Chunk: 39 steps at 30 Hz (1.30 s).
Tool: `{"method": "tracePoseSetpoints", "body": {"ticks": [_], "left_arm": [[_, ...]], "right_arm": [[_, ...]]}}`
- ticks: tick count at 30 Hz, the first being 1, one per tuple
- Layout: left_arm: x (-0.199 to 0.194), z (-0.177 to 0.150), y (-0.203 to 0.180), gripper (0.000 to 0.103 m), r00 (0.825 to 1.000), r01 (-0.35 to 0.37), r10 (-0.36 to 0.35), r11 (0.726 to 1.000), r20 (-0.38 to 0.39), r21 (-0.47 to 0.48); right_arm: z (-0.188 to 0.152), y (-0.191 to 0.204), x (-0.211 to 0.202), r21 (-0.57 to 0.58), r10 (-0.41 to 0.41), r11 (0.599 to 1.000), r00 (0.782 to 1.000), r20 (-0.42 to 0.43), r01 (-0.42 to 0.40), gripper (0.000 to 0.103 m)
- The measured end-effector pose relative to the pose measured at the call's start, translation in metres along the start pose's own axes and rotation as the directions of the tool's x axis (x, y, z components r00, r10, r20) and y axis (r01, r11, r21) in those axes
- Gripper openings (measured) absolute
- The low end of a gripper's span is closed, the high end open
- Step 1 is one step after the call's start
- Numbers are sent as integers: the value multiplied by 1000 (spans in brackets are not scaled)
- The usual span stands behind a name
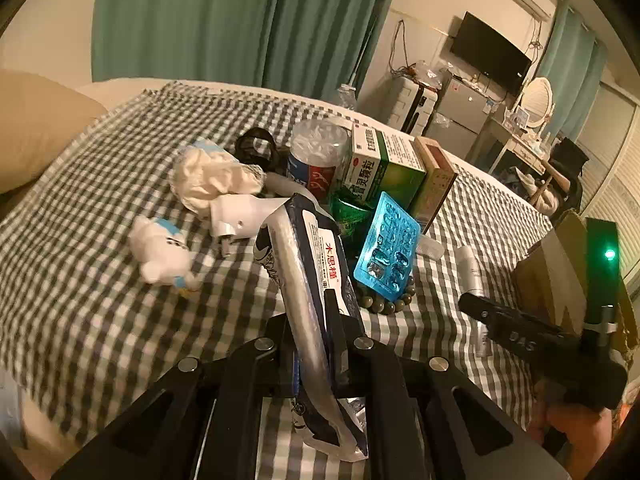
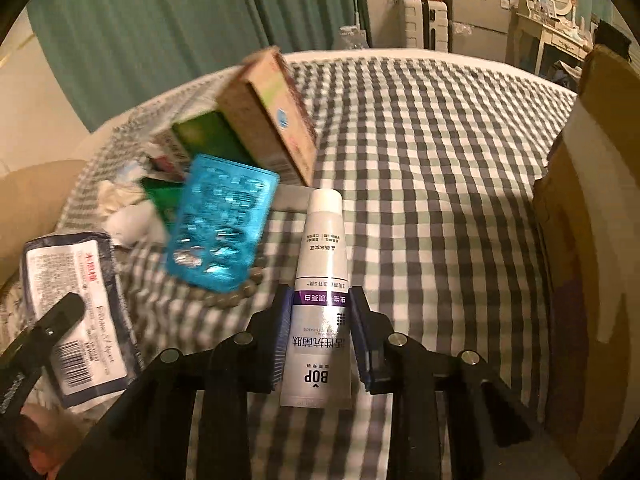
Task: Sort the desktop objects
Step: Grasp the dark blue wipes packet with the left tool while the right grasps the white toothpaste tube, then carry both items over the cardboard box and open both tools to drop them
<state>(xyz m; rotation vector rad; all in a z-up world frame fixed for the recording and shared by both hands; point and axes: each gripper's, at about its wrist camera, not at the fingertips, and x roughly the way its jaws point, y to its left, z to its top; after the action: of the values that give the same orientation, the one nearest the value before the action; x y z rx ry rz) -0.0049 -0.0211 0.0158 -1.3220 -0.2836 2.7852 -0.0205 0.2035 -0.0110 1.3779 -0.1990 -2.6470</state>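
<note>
My left gripper is shut on a dark blue and silver foil packet and holds it above the checked cloth; the packet also shows in the right wrist view. My right gripper is closed around a white toothpaste tube that lies along the cloth, cap pointing away. The tube and right gripper show at the right of the left wrist view. A blue blister pack leans on a bead bracelet beside the tube.
A pile sits on the checked cloth: green medicine box, brown box, can, white plush toy, crumpled tissue, white plug. A cardboard box stands at the right.
</note>
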Motion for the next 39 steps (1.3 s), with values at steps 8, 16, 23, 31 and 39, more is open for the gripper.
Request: {"method": "tracePoseSetpoints", "body": {"ticks": [8, 16, 23, 31, 39], "left_arm": [[-42, 0, 6, 9, 999, -21, 20, 1000, 43, 12], [-96, 19, -17, 9, 987, 17, -28, 998, 158, 66], [-144, 50, -89, 9, 950, 120, -172, 972, 261, 203], [-156, 56, -205, 9, 908, 273, -360, 896, 213, 351], [-123, 42, -298, 9, 890, 384, -447, 843, 93, 378]], "right_arm": [[-11, 34, -55, -38, 53, 998, 996, 66, -50, 28], [-8, 42, -136, -60, 92, 995, 975, 203, -82, 28], [17, 23, -203, -103, 35, 995, 951, 307, -3, 28], [45, -59, -261, -76, -83, 990, 925, 371, 120, 28], [41, -158, -253, 2, -185, 981, 936, 299, 193, 28]]}}
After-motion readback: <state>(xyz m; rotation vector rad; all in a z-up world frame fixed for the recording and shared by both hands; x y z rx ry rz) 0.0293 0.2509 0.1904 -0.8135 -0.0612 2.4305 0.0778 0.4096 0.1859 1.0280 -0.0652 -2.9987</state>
